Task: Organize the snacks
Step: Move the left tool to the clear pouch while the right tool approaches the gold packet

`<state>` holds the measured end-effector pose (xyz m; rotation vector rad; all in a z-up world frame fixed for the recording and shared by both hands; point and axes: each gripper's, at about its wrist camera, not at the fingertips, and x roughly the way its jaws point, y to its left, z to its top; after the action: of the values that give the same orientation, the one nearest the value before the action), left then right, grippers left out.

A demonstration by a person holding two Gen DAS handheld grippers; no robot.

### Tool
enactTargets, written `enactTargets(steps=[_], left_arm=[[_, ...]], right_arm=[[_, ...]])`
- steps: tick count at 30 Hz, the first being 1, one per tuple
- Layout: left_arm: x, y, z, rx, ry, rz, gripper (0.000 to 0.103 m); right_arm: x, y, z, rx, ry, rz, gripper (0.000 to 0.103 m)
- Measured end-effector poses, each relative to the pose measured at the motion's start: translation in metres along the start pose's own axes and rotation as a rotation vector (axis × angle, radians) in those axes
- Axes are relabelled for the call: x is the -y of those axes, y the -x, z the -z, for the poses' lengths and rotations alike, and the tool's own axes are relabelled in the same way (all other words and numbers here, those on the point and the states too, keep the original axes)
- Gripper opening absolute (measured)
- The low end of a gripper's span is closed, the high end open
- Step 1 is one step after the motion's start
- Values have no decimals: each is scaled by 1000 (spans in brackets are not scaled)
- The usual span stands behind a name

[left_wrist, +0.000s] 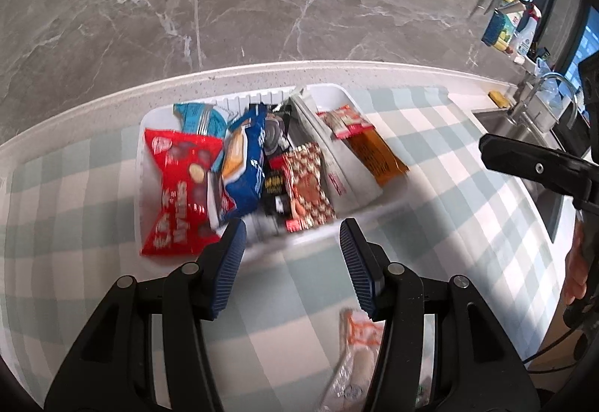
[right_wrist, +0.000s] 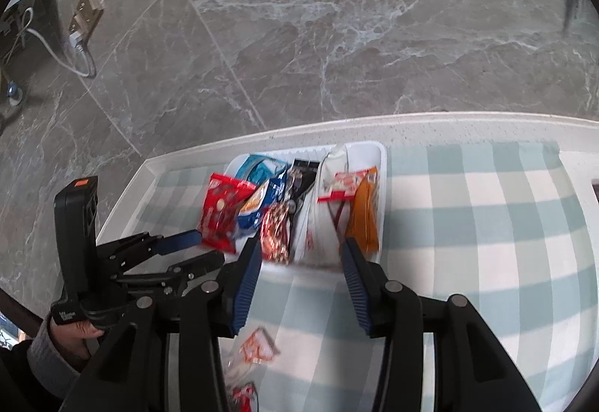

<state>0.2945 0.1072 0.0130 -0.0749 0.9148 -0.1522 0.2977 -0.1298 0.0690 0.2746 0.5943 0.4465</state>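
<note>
Both tongs hang wide apart above the checked cloth on the counter, gripping nothing. The left tongs point at the near edge of the white tray, where snacks are packed: a red bag at the left end, a blue bag beside it, a red patterned pack toward the middle, and an orange packet in the right compartment. The right tongs hover just short of the same tray. A clear wrapper with orange print lies on the cloth beneath them, blurred.
</note>
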Motion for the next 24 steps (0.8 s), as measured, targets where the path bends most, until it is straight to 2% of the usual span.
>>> enactTargets(steps=[9, 18, 24], left_arm=[[13, 23, 40, -26, -23, 5, 50], [24, 26, 81, -81, -56, 21, 50], [29, 18, 97, -125, -84, 30, 50]], right_arm=[[-11, 31, 55, -14, -4, 18, 48], [-5, 43, 114, -93, -56, 33, 48], [-4, 41, 151, -166, -81, 41, 48]])
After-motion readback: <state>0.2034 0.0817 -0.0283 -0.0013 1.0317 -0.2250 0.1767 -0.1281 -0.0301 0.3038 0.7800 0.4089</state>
